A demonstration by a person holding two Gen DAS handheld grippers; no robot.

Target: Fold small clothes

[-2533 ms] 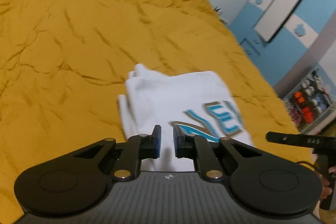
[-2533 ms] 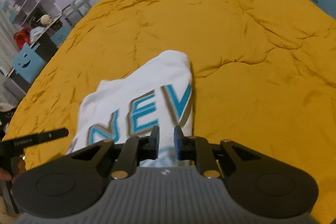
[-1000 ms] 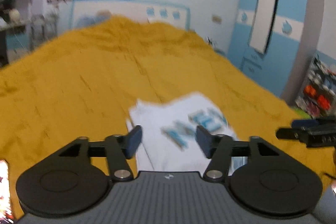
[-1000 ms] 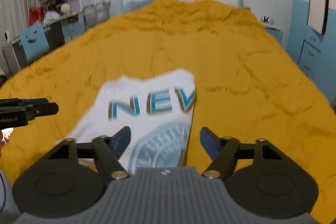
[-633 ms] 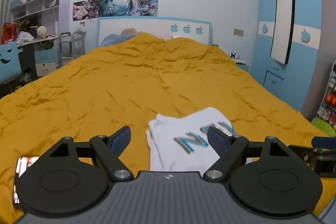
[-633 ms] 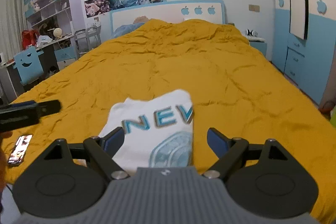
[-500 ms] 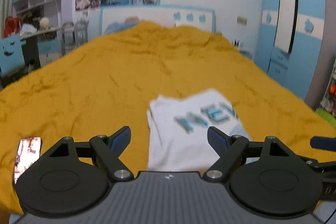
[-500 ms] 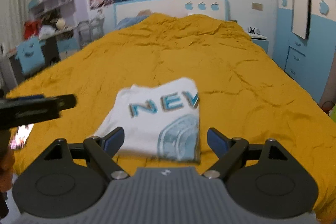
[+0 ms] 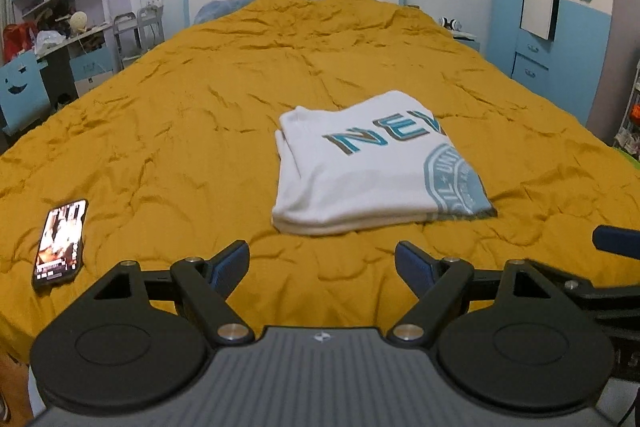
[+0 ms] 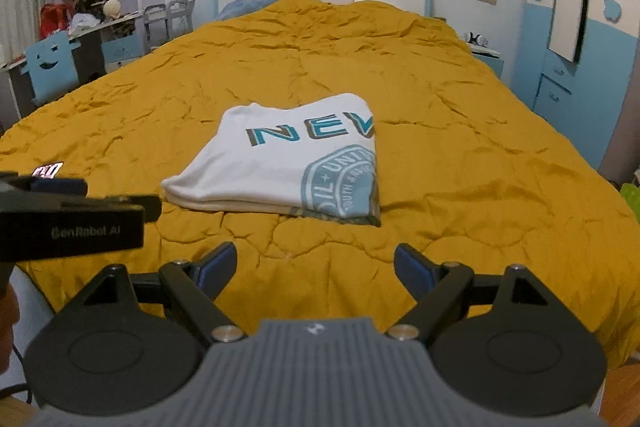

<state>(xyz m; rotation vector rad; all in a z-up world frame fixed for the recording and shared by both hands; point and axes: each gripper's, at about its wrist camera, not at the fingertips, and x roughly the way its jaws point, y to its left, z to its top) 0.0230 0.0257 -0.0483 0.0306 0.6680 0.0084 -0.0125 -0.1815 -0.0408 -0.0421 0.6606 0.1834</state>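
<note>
The left tongs [image 9: 322, 265] and the right tongs [image 10: 315, 266] both hang released, fingers spread wide and gripping nothing, near the foot edge of the bed [image 9: 180, 131] and apart from the cloth. The white T-shirt [image 9: 372, 167] lies folded into a compact rectangle on the mustard quilt, its layered edges stacked toward the tongs and the printed letters facing up. A phone [image 9: 59, 245] rests on the quilt well off to the left. The fold looks essentially finished, so the step in hand is probably a clean retreat or a last tidy. To do that well, keep both tongs clear of the stacked edges so nothing drags a layer out of line; if the near edge needs squaring, press lightly from above rather than pinching and pulling.
</note>
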